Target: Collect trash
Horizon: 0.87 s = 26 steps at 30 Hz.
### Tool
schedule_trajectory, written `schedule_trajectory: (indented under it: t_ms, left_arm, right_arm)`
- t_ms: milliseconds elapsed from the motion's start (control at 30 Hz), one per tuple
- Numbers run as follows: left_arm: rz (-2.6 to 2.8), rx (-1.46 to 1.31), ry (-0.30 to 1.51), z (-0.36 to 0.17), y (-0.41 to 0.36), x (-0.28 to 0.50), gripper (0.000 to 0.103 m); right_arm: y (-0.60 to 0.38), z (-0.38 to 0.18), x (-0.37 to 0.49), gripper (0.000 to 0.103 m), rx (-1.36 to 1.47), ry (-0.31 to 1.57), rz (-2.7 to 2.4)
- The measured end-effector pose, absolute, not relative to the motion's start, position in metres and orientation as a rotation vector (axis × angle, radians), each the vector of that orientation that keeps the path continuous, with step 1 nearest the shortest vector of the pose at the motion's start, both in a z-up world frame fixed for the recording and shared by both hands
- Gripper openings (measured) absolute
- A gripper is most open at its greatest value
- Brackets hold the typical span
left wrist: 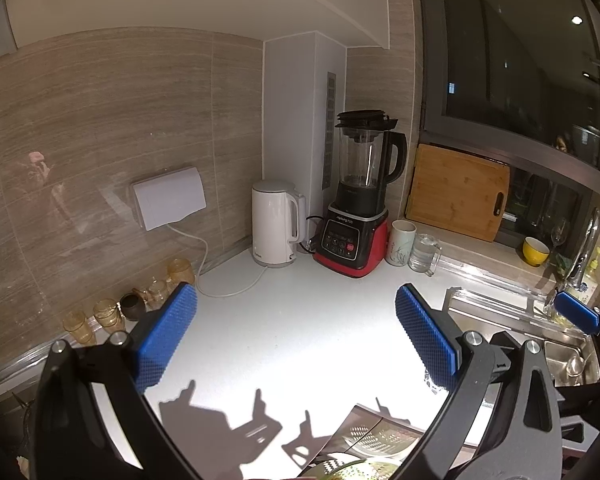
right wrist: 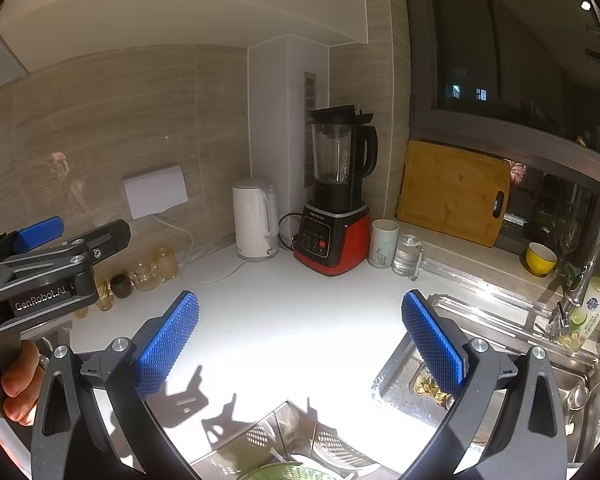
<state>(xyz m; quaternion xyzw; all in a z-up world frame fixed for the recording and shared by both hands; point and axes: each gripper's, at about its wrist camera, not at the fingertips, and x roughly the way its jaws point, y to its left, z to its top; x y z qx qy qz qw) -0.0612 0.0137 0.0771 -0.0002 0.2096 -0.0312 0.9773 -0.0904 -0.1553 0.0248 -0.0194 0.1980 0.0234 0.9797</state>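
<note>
My left gripper [left wrist: 296, 336] is open and empty above the white counter [left wrist: 300, 320]. My right gripper [right wrist: 300, 340] is open and empty above the same counter [right wrist: 284, 320]. Food scraps [right wrist: 430, 388] lie in the sink [right wrist: 540, 364] at the right, just behind my right gripper's right finger. The left gripper's body [right wrist: 48, 272] shows at the left of the right wrist view, held in a hand. A blue pad of the right gripper [left wrist: 576, 312] shows at the right of the left wrist view.
A white kettle [left wrist: 276, 224], a red and black blender [left wrist: 356, 200], a mug [left wrist: 400, 242] and a glass mug [left wrist: 422, 254] stand at the back. Amber glasses [left wrist: 108, 312] line the left wall. A metal rack with a green colander [right wrist: 296, 452] sits at the front edge. A cutting board [left wrist: 456, 196], yellow bowl [left wrist: 535, 251] and faucet [right wrist: 580, 276] are at right.
</note>
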Motion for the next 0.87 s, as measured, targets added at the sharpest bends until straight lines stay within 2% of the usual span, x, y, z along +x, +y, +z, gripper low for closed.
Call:
schedule_trajectory:
  t_ms: [867]
  left_arm:
    - [-0.074, -0.019, 0.445, 0.0701, 0.0224, -0.0544, 0.095]
  right_arm:
    - [-0.1603, 0.0210, -0.0870, 0.101, -0.033, 0.417, 0.053]
